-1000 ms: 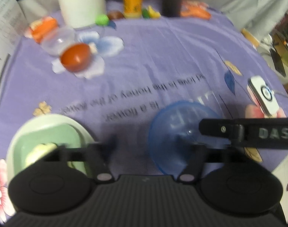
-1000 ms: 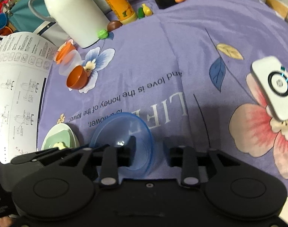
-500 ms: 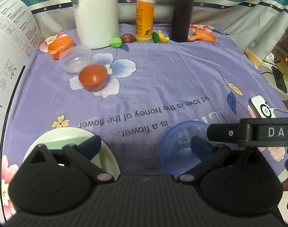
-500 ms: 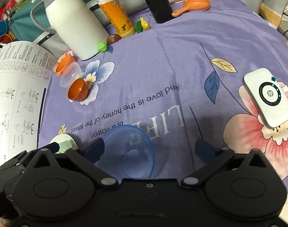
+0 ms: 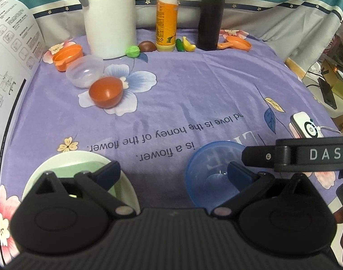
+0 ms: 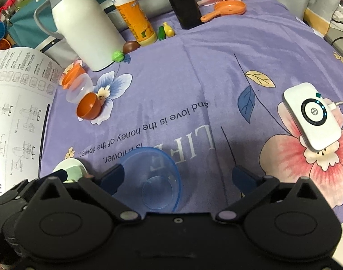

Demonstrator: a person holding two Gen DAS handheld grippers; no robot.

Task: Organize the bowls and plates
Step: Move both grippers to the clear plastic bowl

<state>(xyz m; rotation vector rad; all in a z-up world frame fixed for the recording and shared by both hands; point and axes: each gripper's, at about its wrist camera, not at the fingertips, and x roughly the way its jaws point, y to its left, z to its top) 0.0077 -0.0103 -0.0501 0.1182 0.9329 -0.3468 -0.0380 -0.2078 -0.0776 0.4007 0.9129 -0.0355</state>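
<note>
A clear blue bowl (image 5: 213, 175) stands on the purple cloth near the front edge; it also shows in the right wrist view (image 6: 153, 177). A white plate (image 5: 58, 164) holding a pale green dish lies to its left, and its edge shows in the right wrist view (image 6: 67, 166). My left gripper (image 5: 173, 171) is open, its fingers over the plate and the bowl's rim. My right gripper (image 6: 178, 175) is open, straddling the blue bowl. An orange bowl (image 5: 106, 92), a clear bowl (image 5: 84, 73) and an orange cup (image 5: 67, 56) sit at the far left.
A white thermos (image 5: 109, 15), an orange bottle (image 5: 166, 15) and a dark bottle (image 5: 210, 15) line the back with small toy foods and an orange toy pan (image 5: 236, 43). A white device (image 6: 311, 117) lies right. A paper sheet (image 6: 16, 112) lies left.
Both grippers opened: the right one let go of the blue bowl's rim, the left one let go of the plate. Both pulled back and up a little.
</note>
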